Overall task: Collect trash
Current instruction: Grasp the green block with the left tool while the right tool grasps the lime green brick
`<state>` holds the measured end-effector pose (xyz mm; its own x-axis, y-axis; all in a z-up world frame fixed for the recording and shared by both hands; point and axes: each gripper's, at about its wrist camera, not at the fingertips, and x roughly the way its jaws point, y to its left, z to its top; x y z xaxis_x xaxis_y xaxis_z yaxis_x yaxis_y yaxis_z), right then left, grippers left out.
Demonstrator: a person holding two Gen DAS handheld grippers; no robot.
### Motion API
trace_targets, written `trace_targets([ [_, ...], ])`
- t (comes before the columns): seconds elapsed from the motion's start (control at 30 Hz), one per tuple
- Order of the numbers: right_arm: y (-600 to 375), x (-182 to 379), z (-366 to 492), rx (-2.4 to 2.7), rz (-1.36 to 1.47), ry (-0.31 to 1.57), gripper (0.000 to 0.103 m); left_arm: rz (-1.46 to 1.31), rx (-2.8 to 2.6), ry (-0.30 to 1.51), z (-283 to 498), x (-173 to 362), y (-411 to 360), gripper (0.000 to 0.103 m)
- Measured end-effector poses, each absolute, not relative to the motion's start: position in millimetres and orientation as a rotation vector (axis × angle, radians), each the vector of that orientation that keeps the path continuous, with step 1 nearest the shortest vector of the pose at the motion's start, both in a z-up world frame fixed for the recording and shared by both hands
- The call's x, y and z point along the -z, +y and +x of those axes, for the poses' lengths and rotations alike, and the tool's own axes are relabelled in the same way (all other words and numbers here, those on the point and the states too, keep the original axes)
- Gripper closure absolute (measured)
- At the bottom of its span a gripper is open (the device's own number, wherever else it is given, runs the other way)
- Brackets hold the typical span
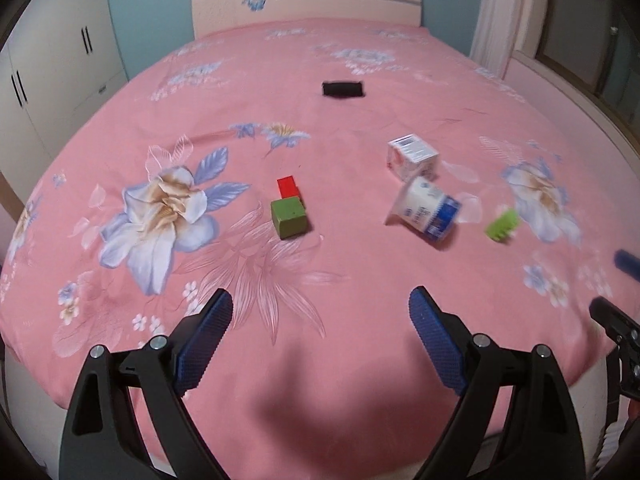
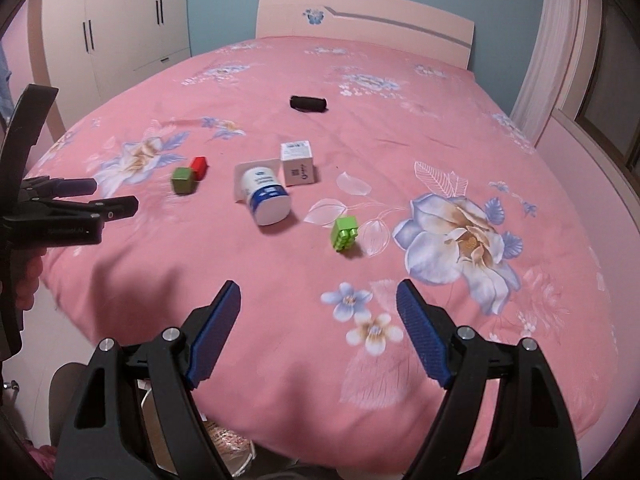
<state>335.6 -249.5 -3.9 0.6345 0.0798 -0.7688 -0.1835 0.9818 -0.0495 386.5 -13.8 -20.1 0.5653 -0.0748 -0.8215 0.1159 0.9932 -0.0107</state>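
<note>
1. Your left tongs [image 1: 320,312] hang released over the near edge of the bed [image 1: 360,60], nothing between the blue pads [image 1: 204,344].
2. Your right tongs [image 2: 318,312] are likewise spread wide and empty above the pink floral cover.
3. The trash sits mid-bed: a white tub [image 2: 266,196] with a blue label lies on its side, and a small white carton [image 2: 298,162] stands just behind it, close enough that you cannot tell whether they touch.
4. A green block [image 1: 289,216] and a red block [image 1: 287,187] sit together left of the tub; a lime studded brick [image 2: 344,234] lies to its right.
5. A black roll [image 1: 343,89] rests farther back, towards the headboard [image 2: 360,16].
</note>
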Motion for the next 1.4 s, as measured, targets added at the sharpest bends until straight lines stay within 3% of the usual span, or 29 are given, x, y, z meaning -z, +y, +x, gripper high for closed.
trace_targets([
  [0.7,-268.1,102.3,472.6,-0.151,-0.072,1.049,0.024,-0.02,0.031,1.083,510.0,106.2,-4.6,0.012],
  [0.77,-269.0,108.2,480.9,-0.165,-0.057,1.058,0.024,-0.012,0.035,1.072,515.9,108.3,-5.5,0.021],
  [0.9,-270.6,115.9,492.5,-0.188,-0.025,1.069,0.024,-0.014,0.063,1.077,525.1,111.9,-6.4,0.047],
  [0.97,-268.2,115.4,495.2,-0.188,-0.036,1.06,0.033,-0.015,0.084,1.077,527.0,112.2,-7.2,0.063],
  [1.0,-266.9,115.2,495.7,-0.189,-0.042,1.059,0.042,-0.024,0.101,1.08,527.1,112.1,-6.9,0.071],
  [1.13,-265.4,112.8,497.0,-0.204,-0.046,1.056,0.077,-0.017,0.118,1.082,524.3,109.9,-6.4,0.071],
  [1.4,-267.9,95.5,476.1,-0.194,-0.028,1.037,0.079,-0.004,0.138,1.061,500.0,88.8,-6.8,0.071],
])
